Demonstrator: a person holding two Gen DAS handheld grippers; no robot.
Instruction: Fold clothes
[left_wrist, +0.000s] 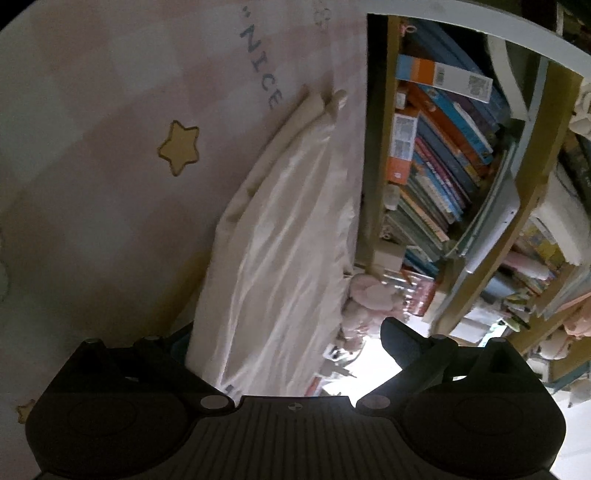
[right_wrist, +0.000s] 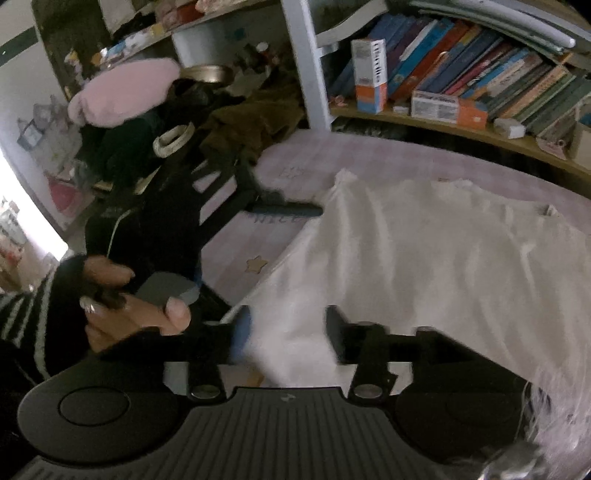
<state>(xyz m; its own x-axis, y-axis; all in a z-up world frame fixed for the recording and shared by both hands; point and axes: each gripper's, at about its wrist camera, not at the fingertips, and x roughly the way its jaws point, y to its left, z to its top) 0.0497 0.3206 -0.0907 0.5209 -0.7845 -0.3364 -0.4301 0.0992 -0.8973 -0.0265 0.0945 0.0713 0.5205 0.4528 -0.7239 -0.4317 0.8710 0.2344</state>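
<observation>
My right gripper (right_wrist: 288, 334) hangs approx half open, white garment (right_wrist: 424, 251) bunched between the fingers, pads not pinching it. Garment lies spread on the pink bed (right_wrist: 388, 155), running to 2 o'clock. My left gripper (left_wrist: 284, 343) is spread wide w/ cloth between its fingers; bookshelf (left_wrist: 443, 166) at 1 o'clock.

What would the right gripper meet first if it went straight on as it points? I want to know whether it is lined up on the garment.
Most likely the white garment: it already lies between the right gripper's open fingers and fills the view ahead. Beneath it is the pink bedsheet.
</observation>
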